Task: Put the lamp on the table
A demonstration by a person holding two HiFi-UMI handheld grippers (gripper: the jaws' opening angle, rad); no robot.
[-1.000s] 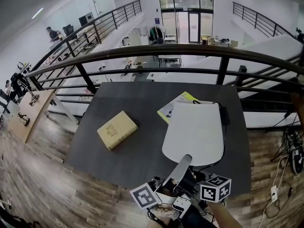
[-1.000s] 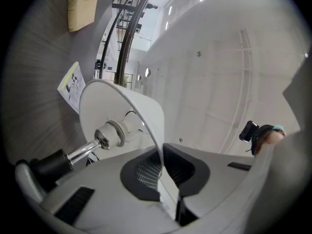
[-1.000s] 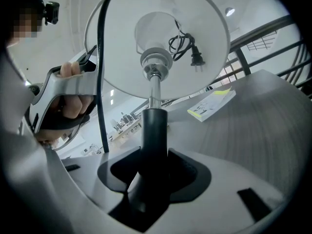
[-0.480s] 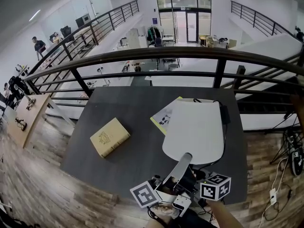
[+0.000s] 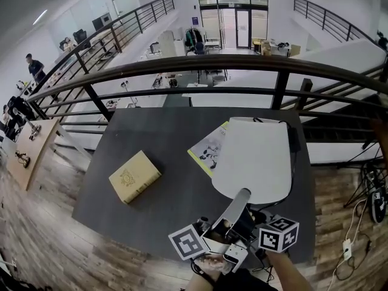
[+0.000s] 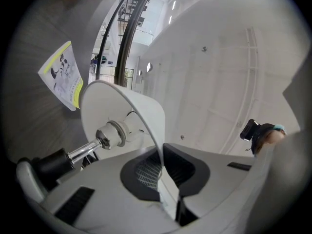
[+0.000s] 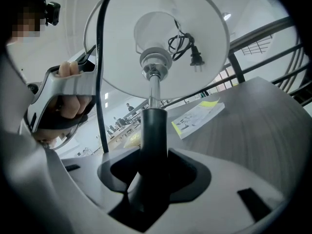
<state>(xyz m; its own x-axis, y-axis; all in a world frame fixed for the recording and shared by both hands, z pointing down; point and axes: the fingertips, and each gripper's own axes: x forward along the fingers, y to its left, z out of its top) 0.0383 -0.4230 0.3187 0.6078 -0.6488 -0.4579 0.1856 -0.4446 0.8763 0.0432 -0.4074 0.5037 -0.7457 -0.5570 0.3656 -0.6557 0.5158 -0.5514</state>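
Note:
The lamp has a white shade (image 5: 254, 156) and a chrome-and-black stem (image 5: 237, 206), and it hangs tilted above the dark grey table (image 5: 163, 132), on its right half. My left gripper (image 6: 165, 189) is shut on the thin rim of the shade (image 6: 122, 111). The bulb socket (image 6: 111, 133) shows to the left of its jaws. The black lower stem (image 7: 153, 130) runs between the jaws of my right gripper (image 7: 148, 179), which is shut on it. The lamp's cord and plug (image 7: 187, 48) are tucked up inside the shade (image 7: 161, 38).
A tan book (image 5: 134, 176) lies on the table's left half. A yellow-edged booklet (image 5: 209, 150) is partly hidden under the shade. A dark metal railing (image 5: 182, 65) runs behind the table's far edge, with a drop to a lower floor beyond. Cables lie on the wooden floor (image 5: 357, 235) at right.
Both grippers and the lamp have shifted level across the table, the shade now slightly farther right in the head view. The book and table have slid left in that view. Both grips are unchanged.

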